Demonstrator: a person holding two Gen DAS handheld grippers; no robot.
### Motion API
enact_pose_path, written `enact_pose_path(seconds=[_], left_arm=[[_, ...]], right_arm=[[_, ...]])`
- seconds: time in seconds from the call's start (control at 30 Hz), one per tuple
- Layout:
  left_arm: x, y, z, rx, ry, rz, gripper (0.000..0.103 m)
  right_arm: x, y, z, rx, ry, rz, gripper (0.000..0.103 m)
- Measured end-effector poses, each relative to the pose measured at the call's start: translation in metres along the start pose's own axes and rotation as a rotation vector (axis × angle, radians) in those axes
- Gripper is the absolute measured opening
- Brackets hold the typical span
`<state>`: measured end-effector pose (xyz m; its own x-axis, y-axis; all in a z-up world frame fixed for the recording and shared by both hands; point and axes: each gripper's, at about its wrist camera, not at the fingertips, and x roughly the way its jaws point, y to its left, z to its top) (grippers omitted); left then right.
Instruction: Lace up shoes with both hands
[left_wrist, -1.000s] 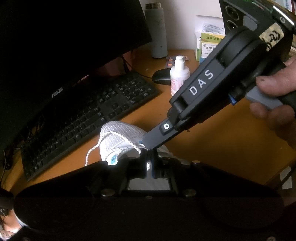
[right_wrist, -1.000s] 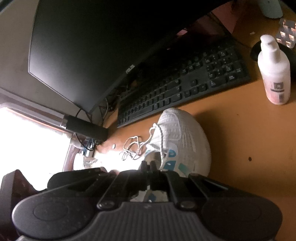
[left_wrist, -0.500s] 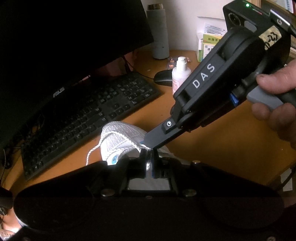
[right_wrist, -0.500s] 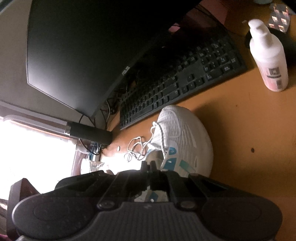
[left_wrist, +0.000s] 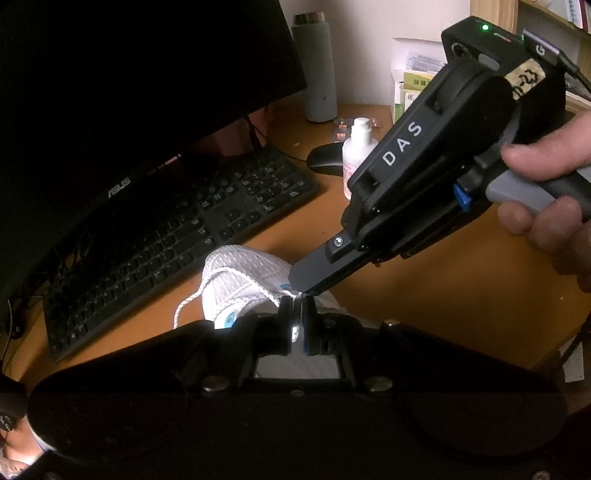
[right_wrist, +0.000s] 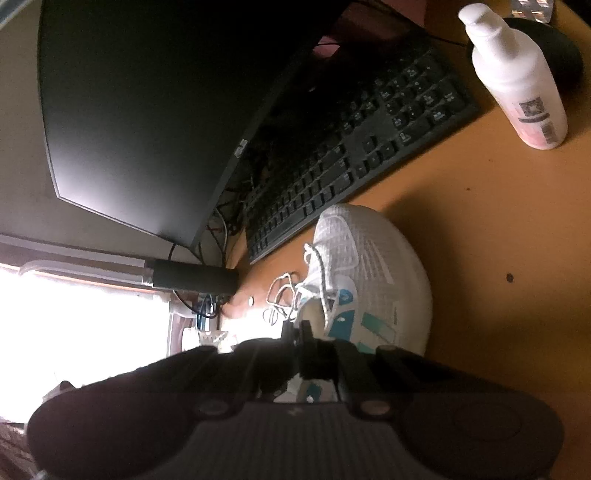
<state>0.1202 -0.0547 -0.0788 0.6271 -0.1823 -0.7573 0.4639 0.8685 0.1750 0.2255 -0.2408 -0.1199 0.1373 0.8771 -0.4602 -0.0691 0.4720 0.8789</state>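
Note:
A white mesh shoe with teal marks lies on the orange desk, just in front of the keyboard. Its white lace trails off the shoe's left side, and loose loops of the lace lie beside the shoe. My left gripper is shut over the shoe's opening, with a white strand of lace pinched between its pads. My right gripper comes in from the right, held by a hand. It is shut, and its tip touches the lace just above the left fingertips. Seen from the right wrist, the right gripper hangs over the shoe's collar.
A black keyboard and a dark monitor stand behind the shoe. A white pump bottle, a black mouse, a grey flask and boxes sit at the back right. Cables run behind the keyboard's left end.
The right gripper has rolled at the wrist, so its view of the desk has tilted. Both tips stay at the same spot on the shoe. The shoe has not moved.

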Motion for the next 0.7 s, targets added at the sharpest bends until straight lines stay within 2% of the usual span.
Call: enact_pose_path(seconds=[0.07, 0.23, 0.37, 0.43, 0.47, 0.57, 0.7], left_arm=[[-0.007, -0.015, 0.008, -0.025, 0.002, 0.02, 0.002], [-0.009, -0.013, 0.007, -0.034, 0.006, 0.017, 0.001], [-0.006, -0.005, 0.007, -0.089, 0.022, 0.048, 0.0], [-0.003, -0.001, 0.007, -0.115, 0.037, 0.056, 0.001], [0.0, 0.0, 0.006, -0.122, 0.047, 0.057, 0.001], [0.011, 0.0, 0.004, -0.15, 0.084, 0.054, 0.001], [0.019, -0.002, 0.0, -0.156, 0.11, 0.043, 0.001]], right_arm=[[0.0, 0.0, 0.0, -0.002, 0.002, -0.003, 0.003], [0.001, -0.001, 0.0, -0.009, 0.007, -0.005, 0.003], [-0.004, 0.0, -0.001, -0.005, -0.012, -0.021, 0.01], [-0.016, 0.005, -0.003, -0.041, -0.044, -0.055, 0.016], [-0.018, 0.007, -0.004, -0.058, -0.048, -0.068, 0.017], [-0.025, 0.025, -0.02, -0.218, -0.028, -0.151, 0.02], [-0.03, 0.03, -0.037, -0.259, -0.01, -0.165, 0.025]])
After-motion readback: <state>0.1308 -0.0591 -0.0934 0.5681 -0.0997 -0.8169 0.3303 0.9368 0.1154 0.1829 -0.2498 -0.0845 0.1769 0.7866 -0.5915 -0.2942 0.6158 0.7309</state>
